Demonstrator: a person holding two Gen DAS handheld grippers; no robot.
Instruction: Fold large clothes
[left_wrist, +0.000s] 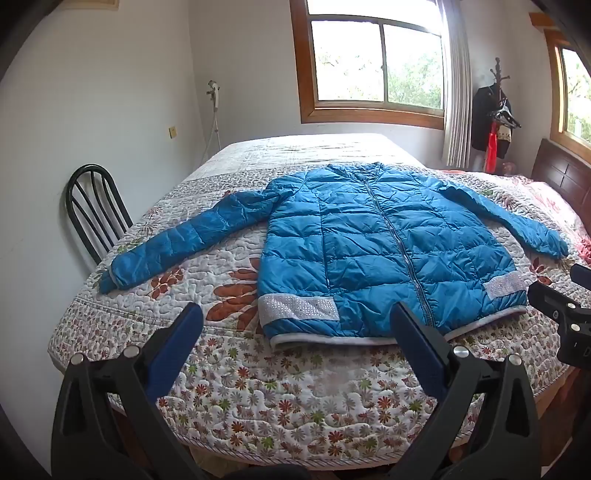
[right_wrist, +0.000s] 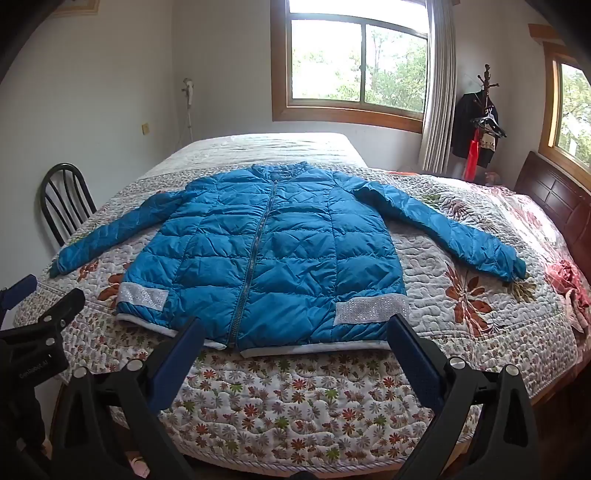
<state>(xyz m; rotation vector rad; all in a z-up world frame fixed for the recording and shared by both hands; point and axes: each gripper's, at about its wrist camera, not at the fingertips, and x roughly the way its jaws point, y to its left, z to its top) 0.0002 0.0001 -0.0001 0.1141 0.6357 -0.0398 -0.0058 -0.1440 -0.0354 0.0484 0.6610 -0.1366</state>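
A blue quilted puffer jacket (left_wrist: 373, 240) lies flat and zipped on the bed, front up, collar toward the window, both sleeves spread out to the sides. It has silver sparkly bands near the hem. It also shows in the right wrist view (right_wrist: 266, 254). My left gripper (left_wrist: 295, 314) is open and empty, held above the near bed edge just short of the hem. My right gripper (right_wrist: 295, 328) is open and empty, likewise in front of the hem. The right gripper shows at the right edge of the left wrist view (left_wrist: 565, 314); the left gripper shows at the left edge of the right wrist view (right_wrist: 40, 325).
The bed is covered by a floral quilt (left_wrist: 280, 398). A black metal chair (left_wrist: 94, 210) stands at the bed's left side. A dark wooden headboard (right_wrist: 554, 199) is at the right. A coat stand with hanging clothes (right_wrist: 476, 125) stands by the window (right_wrist: 358, 62).
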